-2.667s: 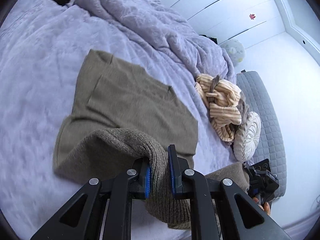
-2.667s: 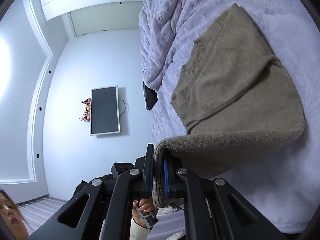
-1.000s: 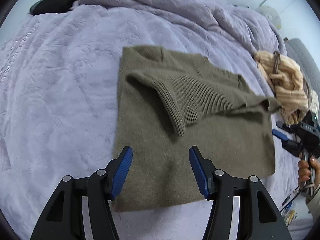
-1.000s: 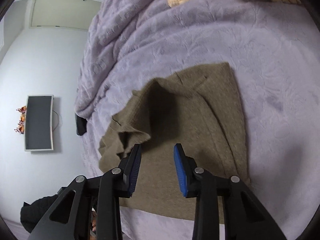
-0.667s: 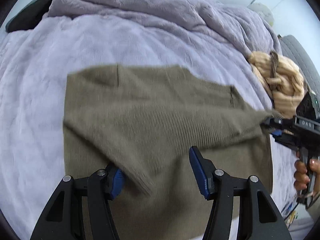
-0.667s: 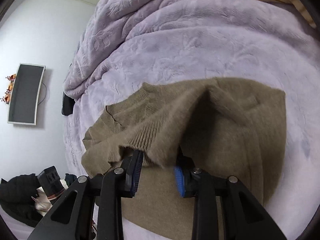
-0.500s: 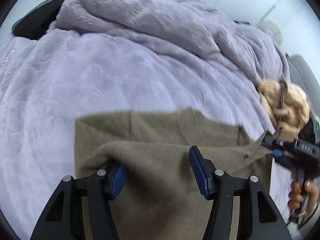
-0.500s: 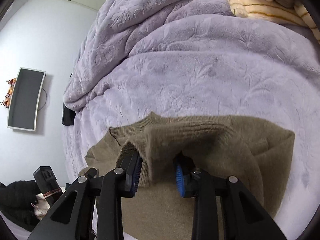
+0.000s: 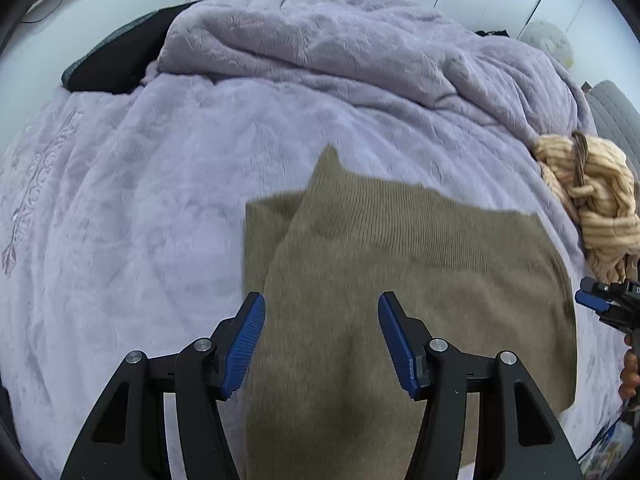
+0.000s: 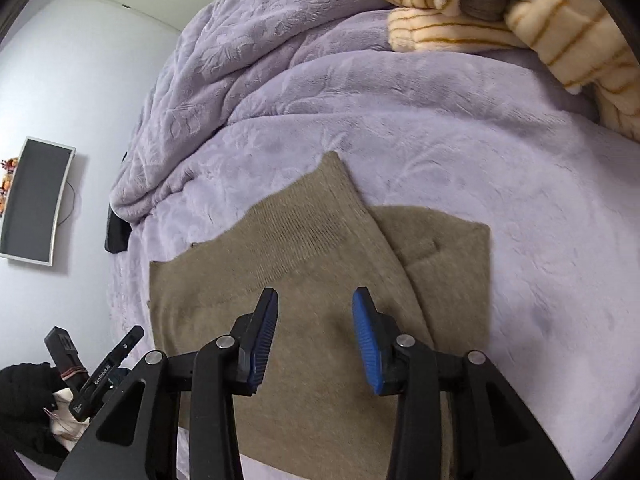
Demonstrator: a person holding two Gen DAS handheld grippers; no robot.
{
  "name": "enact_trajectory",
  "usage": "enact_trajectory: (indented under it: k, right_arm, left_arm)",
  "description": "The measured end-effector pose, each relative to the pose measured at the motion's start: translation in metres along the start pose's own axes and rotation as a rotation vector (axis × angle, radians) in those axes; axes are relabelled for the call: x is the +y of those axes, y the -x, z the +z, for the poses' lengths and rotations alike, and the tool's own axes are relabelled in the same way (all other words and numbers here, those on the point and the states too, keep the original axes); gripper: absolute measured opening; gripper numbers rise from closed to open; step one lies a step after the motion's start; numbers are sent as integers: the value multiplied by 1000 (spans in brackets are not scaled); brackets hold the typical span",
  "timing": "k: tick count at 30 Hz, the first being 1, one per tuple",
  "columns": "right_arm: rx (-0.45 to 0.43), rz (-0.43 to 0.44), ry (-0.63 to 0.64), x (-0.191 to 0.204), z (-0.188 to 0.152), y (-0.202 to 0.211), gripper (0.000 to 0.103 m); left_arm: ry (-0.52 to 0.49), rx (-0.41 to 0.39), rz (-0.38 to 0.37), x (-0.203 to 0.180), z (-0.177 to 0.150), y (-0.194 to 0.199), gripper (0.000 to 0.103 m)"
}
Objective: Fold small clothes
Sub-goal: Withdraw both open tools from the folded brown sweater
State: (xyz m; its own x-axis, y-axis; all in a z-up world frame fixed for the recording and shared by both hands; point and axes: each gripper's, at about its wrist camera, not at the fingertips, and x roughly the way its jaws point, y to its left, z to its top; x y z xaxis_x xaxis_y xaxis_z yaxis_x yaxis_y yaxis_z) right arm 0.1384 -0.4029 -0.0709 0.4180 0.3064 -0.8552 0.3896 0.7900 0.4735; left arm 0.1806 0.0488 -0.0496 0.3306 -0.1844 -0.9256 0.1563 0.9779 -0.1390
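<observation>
Sweater (image 9: 408,280), olive knit, lies folded on the lilac bedspread (image 9: 140,200) below you. Your left gripper (image 9: 322,344) stands open, empty; your right gripper (image 10: 316,336) has just been opening, nothing between its pads.

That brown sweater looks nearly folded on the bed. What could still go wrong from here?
Both grippers, left gripper and right gripper, stand open above the olive sweater, the right's jaws having just been opening with nothing between them. Two risks:
1. The top layer lies askew, one corner poking past the edge, so another fold may come out crooked.
2. The plush purple blanket is soft and rumpled; a pinch could catch it too.
</observation>
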Motion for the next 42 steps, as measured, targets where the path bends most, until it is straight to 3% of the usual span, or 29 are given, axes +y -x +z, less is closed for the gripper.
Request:
enact_trajectory:
  k: [6,9,13,17,24,27,32,39,42]
  right_arm:
    - [36,-117,-33,-39,-57,24,43]
    - [88,-142,-53,-55,-85,23,43]
    - [205,-312,-18,-73,-122,1,43]
    - [201,-297,-79,-87,-142,5,47]
    - [219,-342,-29,-73,-171,25,48]
    - [209,-323,-27,-63,-186,35,57]
    - [205,-298,-1,-42,-202,41,58]
    - [217,-251,27,-5,-219,40,68]
    - [223,-243,46,8,-224,38,71]
  left_arm:
    - [86,143,11,33,-66,0,59]
    - [65,205,38,40,-92,-7,59]
    - [58,211,40,47,-117,-6,60]
    - [61,215,37,50,-130,2,60]
    - [70,227,44,51,-153,19,60]
    - [63,235,39,46,-159,29,60]
    - [46,254,6,26,-177,45,60]
    - [-8,269,-56,-14,-194,60,60]
    - [-41,251,-61,-31,-193,63,75]
